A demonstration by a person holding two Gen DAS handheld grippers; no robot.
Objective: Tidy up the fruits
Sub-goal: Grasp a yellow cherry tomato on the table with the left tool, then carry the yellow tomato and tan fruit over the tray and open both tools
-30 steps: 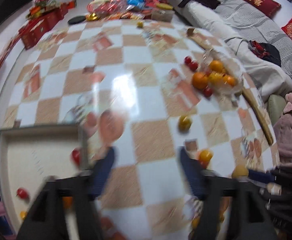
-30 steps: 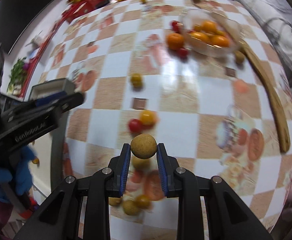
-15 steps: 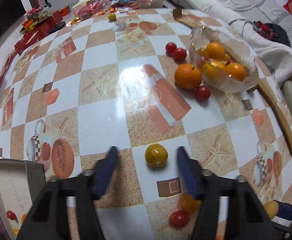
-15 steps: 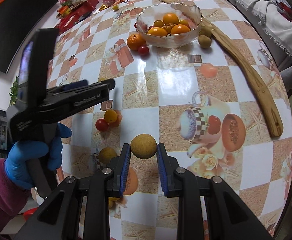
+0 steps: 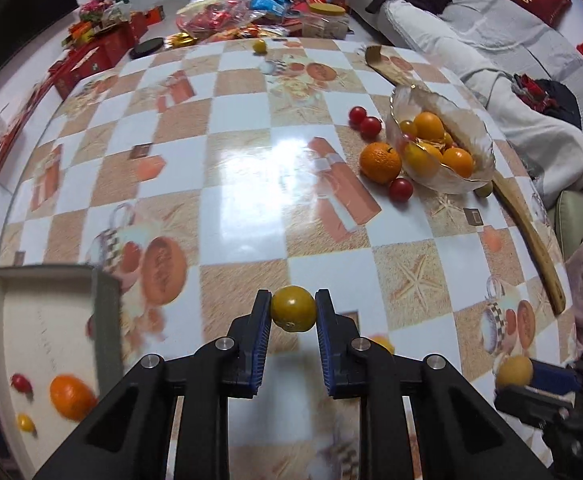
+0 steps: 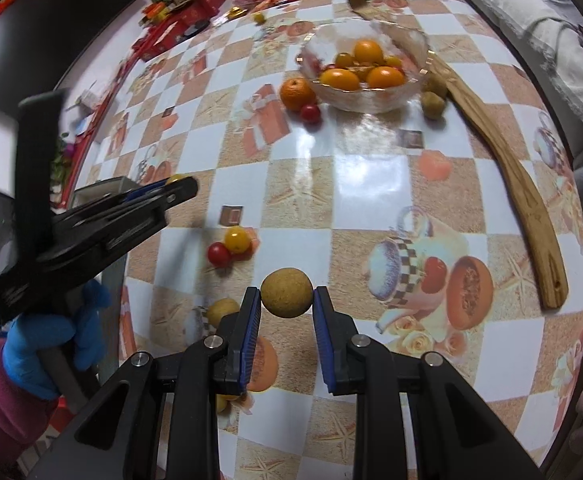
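My left gripper (image 5: 293, 312) is shut on a yellow tomato (image 5: 293, 307), held above the checkered table near its front. My right gripper (image 6: 286, 300) is shut on a round tan fruit (image 6: 286, 292) held above the table; it also shows in the left wrist view (image 5: 514, 371). A glass bowl (image 5: 471, 148) with oranges stands at the right. An orange (image 5: 380, 162) and red tomatoes (image 5: 365, 122) lie beside it. A grey tray (image 5: 105, 320) at the left holds an orange (image 5: 71, 396) and small tomatoes. A red tomato (image 6: 218, 254) and a yellow tomato (image 6: 237, 239) lie loose near my right gripper.
A long wooden spatula (image 6: 523, 200) lies along the table's right side. Tan fruits (image 6: 433, 102) sit by the bowl, another (image 6: 221, 310) near my right gripper. Snack bags and red boxes (image 5: 227, 16) crowd the far edge. A sofa (image 5: 491, 40) is to the right.
My left gripper swung right from the tray and closed on the yellow tomato that lay between its open fingers. My right gripper kept hold of the tan fruit.
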